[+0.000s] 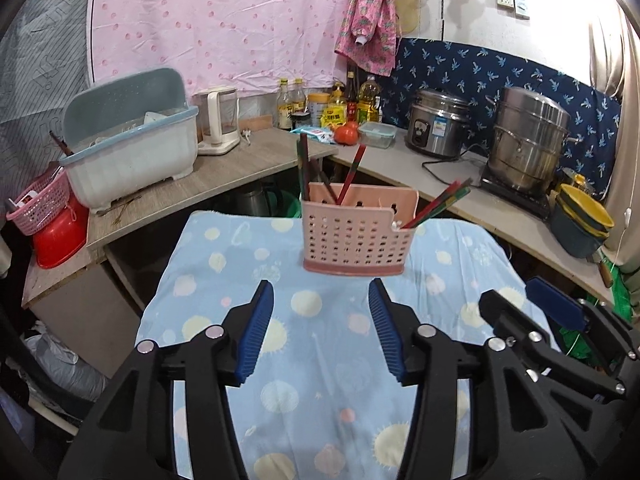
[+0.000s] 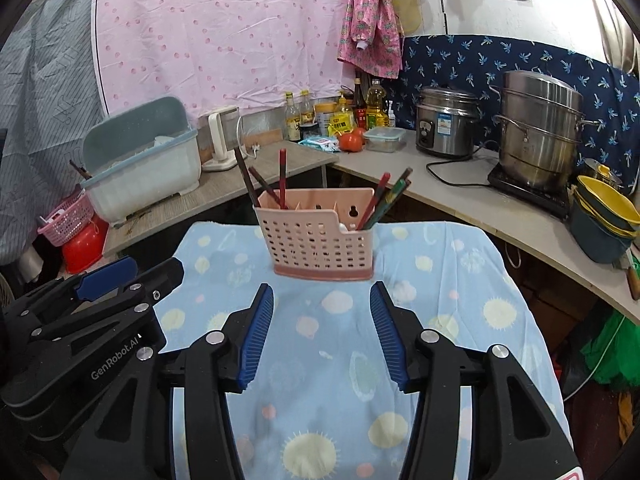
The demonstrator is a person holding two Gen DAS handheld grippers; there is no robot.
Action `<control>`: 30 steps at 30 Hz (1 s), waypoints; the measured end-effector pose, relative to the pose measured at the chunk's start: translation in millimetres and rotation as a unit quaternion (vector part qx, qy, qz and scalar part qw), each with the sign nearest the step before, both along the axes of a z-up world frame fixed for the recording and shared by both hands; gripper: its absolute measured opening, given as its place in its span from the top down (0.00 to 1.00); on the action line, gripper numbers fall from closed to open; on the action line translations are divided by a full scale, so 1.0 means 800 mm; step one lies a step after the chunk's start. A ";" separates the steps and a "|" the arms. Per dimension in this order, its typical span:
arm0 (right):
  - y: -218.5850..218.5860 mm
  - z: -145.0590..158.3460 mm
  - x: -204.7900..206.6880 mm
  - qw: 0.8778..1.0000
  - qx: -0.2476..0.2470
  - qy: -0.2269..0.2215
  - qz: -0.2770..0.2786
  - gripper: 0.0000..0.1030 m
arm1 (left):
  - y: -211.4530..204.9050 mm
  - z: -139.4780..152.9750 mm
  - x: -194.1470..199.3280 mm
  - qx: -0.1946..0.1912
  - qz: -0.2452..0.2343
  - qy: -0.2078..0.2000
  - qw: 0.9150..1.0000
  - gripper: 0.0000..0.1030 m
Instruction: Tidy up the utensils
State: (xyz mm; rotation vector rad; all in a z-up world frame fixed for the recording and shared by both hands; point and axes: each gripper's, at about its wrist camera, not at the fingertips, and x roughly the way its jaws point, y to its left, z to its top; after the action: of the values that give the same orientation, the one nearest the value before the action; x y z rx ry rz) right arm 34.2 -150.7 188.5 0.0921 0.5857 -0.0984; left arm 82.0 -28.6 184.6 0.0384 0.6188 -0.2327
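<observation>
A pink perforated utensil holder (image 1: pixel 356 236) (image 2: pixel 318 236) stands upright on a light blue patterned cloth (image 1: pixel 320 360) (image 2: pixel 340 340). Dark and red chopsticks (image 1: pixel 316 172) (image 2: pixel 264 184) lean out of its left compartment, and more chopsticks (image 1: pixel 438 204) (image 2: pixel 386 200) out of its right one. My left gripper (image 1: pixel 321 292) hovers over the cloth short of the holder, open, nothing between its blue pads. My right gripper (image 2: pixel 322 294) stands likewise, open and empty. Each gripper shows at the other view's edge: the right gripper (image 1: pixel 520 300), the left gripper (image 2: pixel 132 272).
A grey counter (image 1: pixel 224 176) runs behind and right. On it stand a lidded dish-drainer bin (image 1: pixel 132 152), a kettle (image 1: pixel 218 120), bottles (image 1: pixel 332 104), a tomato (image 1: pixel 346 134), a rice cooker (image 1: pixel 438 122), a steel steamer pot (image 1: pixel 528 140) and stacked bowls (image 1: pixel 580 220). A pink basket (image 1: pixel 40 204) sits over a red bowl at left.
</observation>
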 end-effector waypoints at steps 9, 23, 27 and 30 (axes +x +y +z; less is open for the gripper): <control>0.011 -0.028 -0.028 1.000 -0.004 0.019 0.002 0.49 | 0.016 -0.036 -0.026 0.011 0.027 0.022 0.999 0.47; 0.013 -0.059 -0.060 0.999 0.013 0.039 0.000 0.41 | 0.024 -0.055 -0.062 0.032 0.050 0.026 0.998 0.28; 0.013 -0.062 -0.067 0.999 0.000 0.039 -0.005 0.39 | 0.023 -0.062 -0.070 0.037 0.053 0.030 0.997 0.24; 0.012 -0.065 -0.071 0.999 -0.003 0.041 -0.007 0.36 | 0.025 -0.069 -0.072 0.036 0.054 0.037 0.997 0.22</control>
State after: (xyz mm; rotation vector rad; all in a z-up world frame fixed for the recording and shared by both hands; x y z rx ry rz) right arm -22.3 -140.8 136.2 0.0877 0.6659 -0.1179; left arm 24.1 -8.7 129.6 0.0647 0.7016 -0.1075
